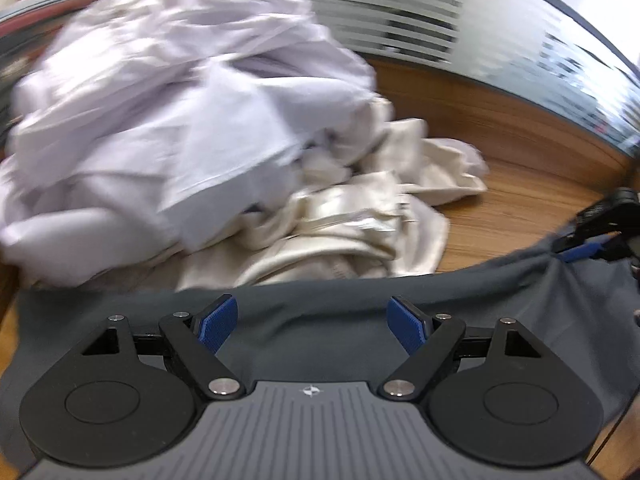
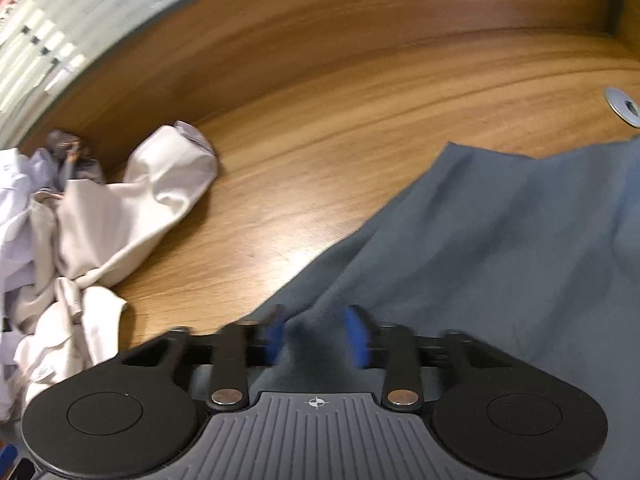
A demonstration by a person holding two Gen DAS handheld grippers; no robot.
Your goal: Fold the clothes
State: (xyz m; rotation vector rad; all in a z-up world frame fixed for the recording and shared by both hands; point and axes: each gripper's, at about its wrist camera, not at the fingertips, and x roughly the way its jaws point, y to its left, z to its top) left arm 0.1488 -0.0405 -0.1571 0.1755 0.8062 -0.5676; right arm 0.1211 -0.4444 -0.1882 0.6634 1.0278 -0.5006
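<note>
Listing what lies before me: dark grey-blue garment (image 2: 500, 248) spread over the near part of the wooden table (image 2: 320, 80). My left tongs (image 1: 312, 326) stand wide apart above its edge, nothing between the pads. My right tongs (image 2: 316, 336) are drawn in on a raised fold of it. Behind: a heap of white clothes (image 1: 168, 112) and cream clothes (image 1: 352, 224).

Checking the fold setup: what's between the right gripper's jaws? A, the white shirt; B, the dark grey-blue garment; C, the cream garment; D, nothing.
B: the right gripper has its blue pads around a bunched fold of the dark grey-blue garment.
</note>
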